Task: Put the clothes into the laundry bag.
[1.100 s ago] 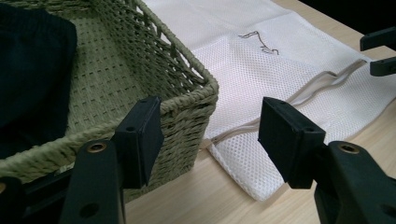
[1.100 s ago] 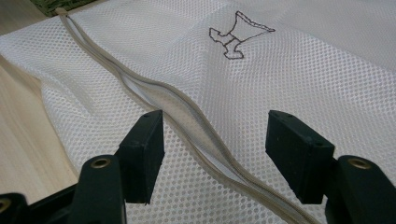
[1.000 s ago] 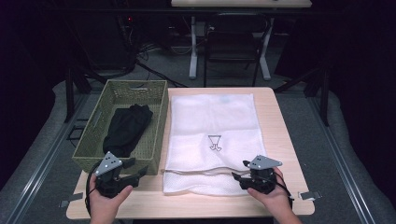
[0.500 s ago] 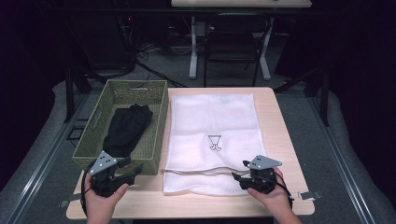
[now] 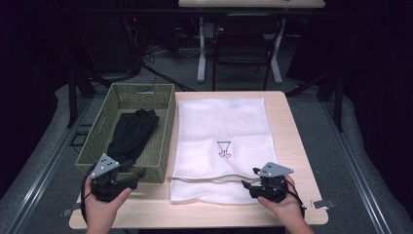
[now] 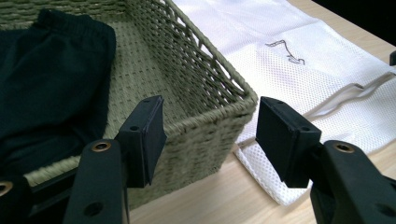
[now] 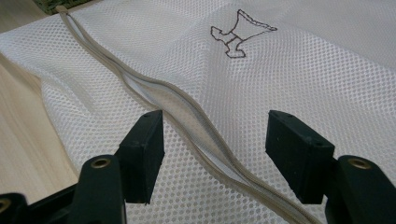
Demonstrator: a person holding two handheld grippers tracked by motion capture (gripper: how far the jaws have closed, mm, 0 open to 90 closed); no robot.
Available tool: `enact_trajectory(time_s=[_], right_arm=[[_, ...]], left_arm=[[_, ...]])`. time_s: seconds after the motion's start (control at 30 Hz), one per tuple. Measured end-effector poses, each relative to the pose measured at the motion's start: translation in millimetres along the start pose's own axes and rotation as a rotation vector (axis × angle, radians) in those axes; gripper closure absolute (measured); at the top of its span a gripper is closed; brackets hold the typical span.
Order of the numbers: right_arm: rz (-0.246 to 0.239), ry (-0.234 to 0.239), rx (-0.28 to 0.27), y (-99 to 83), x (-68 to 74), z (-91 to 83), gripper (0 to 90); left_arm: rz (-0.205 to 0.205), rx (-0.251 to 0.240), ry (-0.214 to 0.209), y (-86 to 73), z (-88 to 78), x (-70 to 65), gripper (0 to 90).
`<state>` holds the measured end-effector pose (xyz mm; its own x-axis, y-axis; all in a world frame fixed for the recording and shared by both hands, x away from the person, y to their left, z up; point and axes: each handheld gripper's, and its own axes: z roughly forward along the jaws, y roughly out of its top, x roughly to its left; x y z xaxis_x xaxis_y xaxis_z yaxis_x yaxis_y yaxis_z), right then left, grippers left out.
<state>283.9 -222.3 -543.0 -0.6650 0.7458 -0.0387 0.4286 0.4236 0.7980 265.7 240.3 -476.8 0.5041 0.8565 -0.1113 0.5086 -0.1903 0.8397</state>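
High view puts the woven basket at left centre of the frame, its left wall close to the table edge, with a black garment lying inside it. At lower left the left gripper sits by the basket's near corner on a bare strip of wood; its jaws have just been opening a little and stand apart with nothing between them, the corner showing beyond the gap in the left gripper view. Just beside the basket's right wall lies the white mesh laundry bag, flat, with a small dark emblem and a beige zipper edge across its near end. At lower right, the right gripper rests at that end, jaws apart over the zipper, unclamped; bare table runs along the bag's right side.
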Motion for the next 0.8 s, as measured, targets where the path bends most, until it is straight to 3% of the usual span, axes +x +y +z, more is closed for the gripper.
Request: enact_trajectory(time_s=[0.1, 0.27, 0.6, 0.8], right_arm=[[-0.001, -0.001, 0.0, -0.1, 0.1, 0.3, 37.3], [0.0, -0.002, -0.003, -0.1, -0.7, -0.6, 37.3], [0.003, -0.002, -0.003, -0.1, -0.5, -0.7, 37.3], [0.001, -0.002, -0.003, -0.2, -0.7, -0.5, 37.4]], left_arm=[[-0.021, -0.028, -0.017, 4.8, 0.7, 3.3, 42.4], [0.008, 0.009, 0.001, 16.7, 7.4, 8.7, 42.7], [-0.02, 0.016, -0.015, 30.5, 14.1, 20.9, 43.5], [-0.001, 0.062, 0.04, 43.7, 18.3, 31.6, 43.4]])
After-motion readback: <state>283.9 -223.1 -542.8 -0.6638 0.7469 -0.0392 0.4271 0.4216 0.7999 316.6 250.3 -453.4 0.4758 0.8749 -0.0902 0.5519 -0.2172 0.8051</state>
